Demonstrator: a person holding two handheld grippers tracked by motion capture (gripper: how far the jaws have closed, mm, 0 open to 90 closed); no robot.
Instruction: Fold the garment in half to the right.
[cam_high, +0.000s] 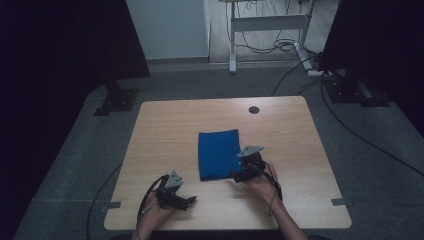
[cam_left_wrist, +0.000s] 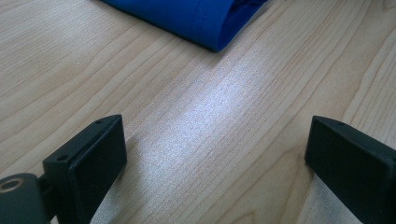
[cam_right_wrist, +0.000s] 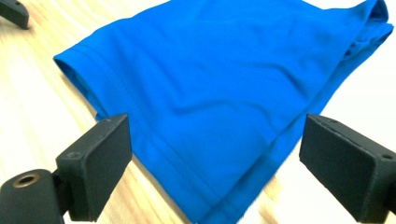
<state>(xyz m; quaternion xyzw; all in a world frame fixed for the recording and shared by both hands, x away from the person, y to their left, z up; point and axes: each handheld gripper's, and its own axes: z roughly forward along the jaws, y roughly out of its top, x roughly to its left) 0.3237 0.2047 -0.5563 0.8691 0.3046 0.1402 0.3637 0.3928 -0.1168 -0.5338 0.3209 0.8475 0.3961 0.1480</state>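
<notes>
High view: wooden counter (cam_high: 165, 130) on a grey carpeted floor (cam_high: 365, 165). A folded blue cloth (cam_high: 219, 154) lies flat near the counter's middle. The left hand-held gripper (cam_high: 186, 201) sits low over the near edge, apart from the cloth, with a dark cable (cam_high: 142, 205) trailing from it. The right hand-held gripper (cam_high: 236, 175) sits at the cloth's near right corner. A round dark grommet (cam_high: 254, 109) is set near the far edge. A white desk frame (cam_high: 267, 25) with loose cables stands beyond.

Left gripper view: left hand-held gripper (cam_left_wrist: 215, 158) released, jaws spread wide over bare wood grain, nothing between them. A corner of the blue cloth (cam_left_wrist: 196, 16) lies farther ahead.

Right gripper view: right hand-held gripper (cam_right_wrist: 215, 163) released, jaws spread wide on either side of the cloth's (cam_right_wrist: 224, 88) stitched corner, not closed on it. Whether the pads touch the fabric cannot be told.
</notes>
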